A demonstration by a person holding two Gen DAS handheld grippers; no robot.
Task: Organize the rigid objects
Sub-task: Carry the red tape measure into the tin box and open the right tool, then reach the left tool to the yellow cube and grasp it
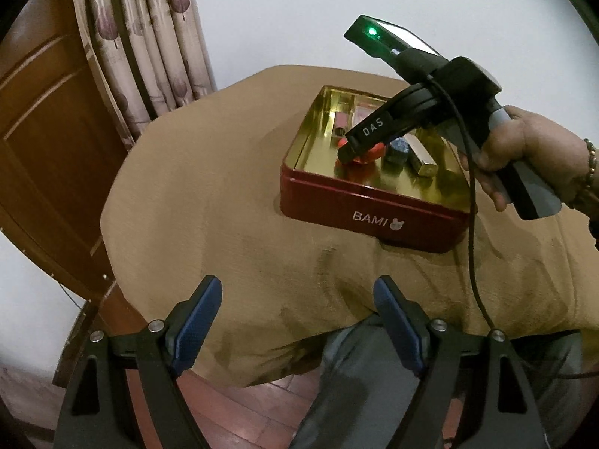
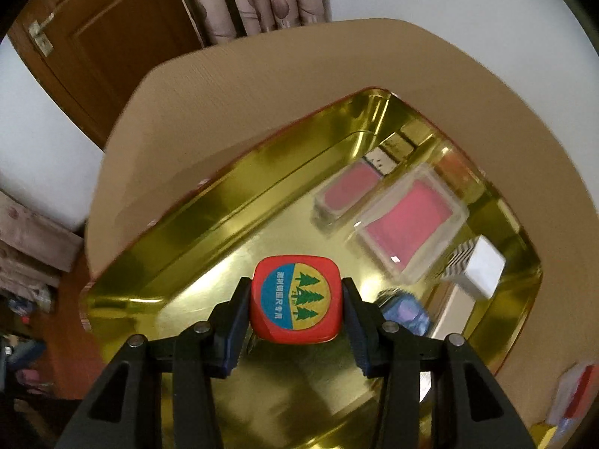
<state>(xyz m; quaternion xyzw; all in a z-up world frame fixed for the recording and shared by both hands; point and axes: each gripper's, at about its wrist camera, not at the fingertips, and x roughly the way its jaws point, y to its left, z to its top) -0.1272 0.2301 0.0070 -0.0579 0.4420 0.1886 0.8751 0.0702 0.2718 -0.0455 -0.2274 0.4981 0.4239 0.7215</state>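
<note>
The right gripper point(image 2: 295, 308) is over the open red tin point(image 1: 374, 209), jaws pinching a red tape measure point(image 2: 295, 299) by its two sides, the round label with green trees facing the wrist camera. It hangs above the tin's shiny gold floor, toward the near left part of the box; whether it touches the floor I cannot tell. From the left wrist view the same gripper point(image 1: 346, 153) dips into the tin from the right, a hand point(image 1: 531, 157) wrapped round its handle, red showing at the tip.

Already lying in the tin: a clear case with a pink insert point(image 2: 410, 232) toward the far right, a white block point(image 2: 483, 271) just right of it, and a small blue object point(image 2: 406, 310) near the gripper's right finger. The left view also shows a gold bar-shaped box point(image 1: 423, 157) beside the blue piece.

The left gripper point(image 1: 297, 318) hovers at the near edge of the tabletop point(image 1: 209, 194), well apart from the tin, jaws spread wide and empty over the tan cloth.
</note>
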